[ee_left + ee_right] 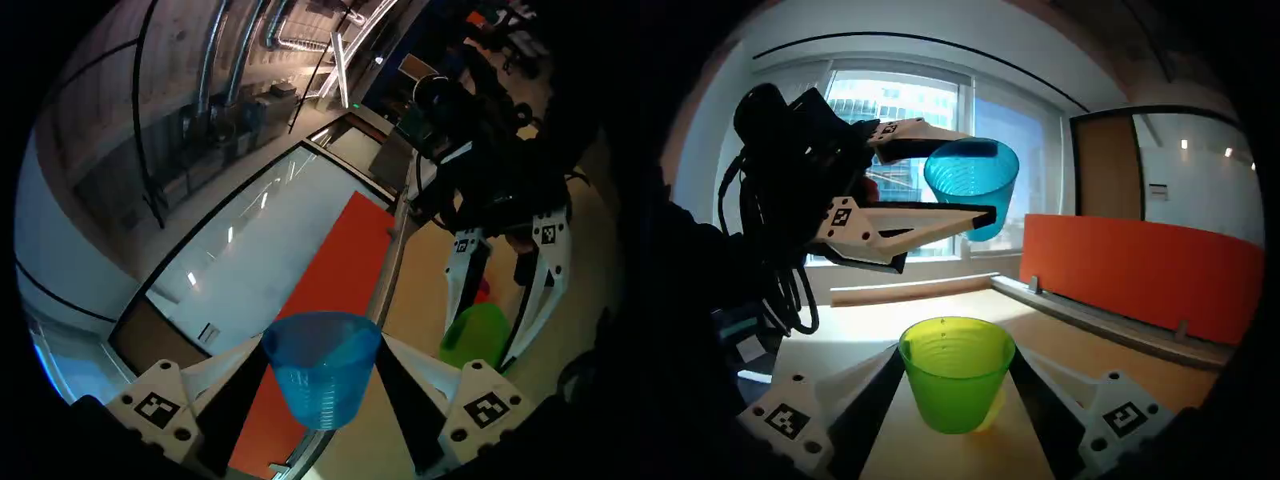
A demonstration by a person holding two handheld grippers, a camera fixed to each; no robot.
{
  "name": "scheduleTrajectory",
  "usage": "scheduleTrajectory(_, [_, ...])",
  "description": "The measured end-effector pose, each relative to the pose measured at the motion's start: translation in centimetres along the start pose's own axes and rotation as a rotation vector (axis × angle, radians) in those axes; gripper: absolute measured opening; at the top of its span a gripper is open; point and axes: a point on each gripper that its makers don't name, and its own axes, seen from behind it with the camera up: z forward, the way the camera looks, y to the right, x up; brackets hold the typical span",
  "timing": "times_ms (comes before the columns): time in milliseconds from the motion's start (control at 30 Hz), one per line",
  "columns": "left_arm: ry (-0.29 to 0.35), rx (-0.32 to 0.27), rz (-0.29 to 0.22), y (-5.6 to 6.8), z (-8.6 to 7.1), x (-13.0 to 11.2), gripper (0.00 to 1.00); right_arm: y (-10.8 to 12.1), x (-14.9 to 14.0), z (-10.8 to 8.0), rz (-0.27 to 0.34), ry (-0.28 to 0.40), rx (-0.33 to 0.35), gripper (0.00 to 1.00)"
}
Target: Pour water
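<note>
My left gripper (322, 352) is shut on a translucent blue cup (322, 372), its fingers pressing the cup's two sides. In the right gripper view the same left gripper (980, 180) hangs high, fingers one above the other, holding the blue cup (972, 188) above and beyond the green cup. My right gripper (958, 360) is shut on a translucent green cup (958, 376), upright just over the wooden table (1088, 344). In the left gripper view the right gripper (480, 344) with the green cup (474, 332) sits lower right. I cannot tell whether either cup holds water.
An orange divider panel (1144, 272) runs along the table's far right edge, with a metal rail at its foot. A large window (896, 120) is behind the left gripper. Black cables (784, 280) hang from it. A glass wall panel (256, 240) lies beyond the divider.
</note>
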Motion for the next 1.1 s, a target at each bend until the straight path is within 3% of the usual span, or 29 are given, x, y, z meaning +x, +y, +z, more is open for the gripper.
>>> scheduleTrajectory(267, [0.001,0.012,0.072,0.1,0.3,0.5,0.87,0.0,0.0,-0.1,-0.003,0.0,-0.001,0.92])
scheduleTrajectory(633, [0.005,0.013,0.135,0.5,0.6,1.2,0.88,0.3,-0.1,-0.3,-0.001,0.001,-0.007,0.91])
scheduleTrajectory(1100, [0.006,0.023,0.173,0.2,0.6,1.8,0.88,0.3,-0.1,-0.5,-0.005,-0.001,-0.009,0.91])
